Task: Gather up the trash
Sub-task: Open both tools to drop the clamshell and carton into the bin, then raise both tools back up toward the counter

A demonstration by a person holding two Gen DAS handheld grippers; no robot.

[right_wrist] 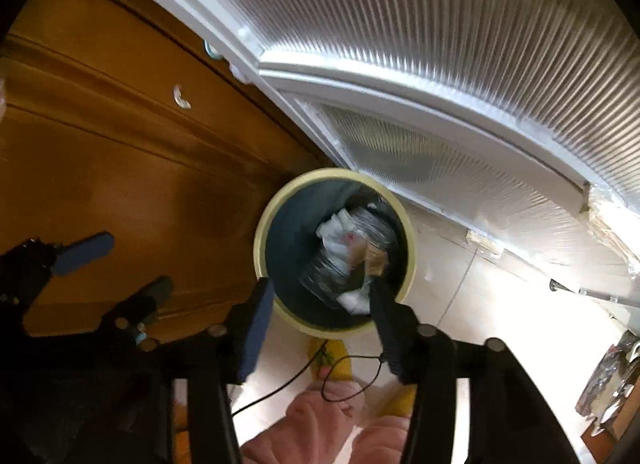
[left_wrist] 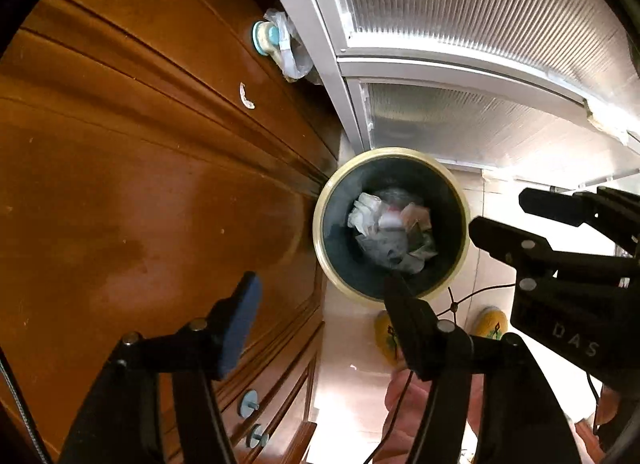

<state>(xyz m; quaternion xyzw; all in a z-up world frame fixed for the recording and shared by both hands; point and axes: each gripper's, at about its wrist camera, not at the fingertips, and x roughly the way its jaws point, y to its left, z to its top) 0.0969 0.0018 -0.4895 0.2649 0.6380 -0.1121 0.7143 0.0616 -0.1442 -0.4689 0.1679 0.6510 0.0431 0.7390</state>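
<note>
A round bin with a cream rim stands on the floor below both grippers. Inside its dark liner lies trash: crumpled white paper, clear plastic and a brown scrap. My left gripper points down beside the bin's left edge, over the cabinet front. It is open, with nothing between its blue pads. My right gripper hangs above the bin's near rim. It too is open and empty.
A brown wooden cabinet front with blue knobs fills the left. A white-framed ribbed glass door stands behind the bin. On the pale tile floor are yellow slippers, a person's pink-clad legs and a thin black cable.
</note>
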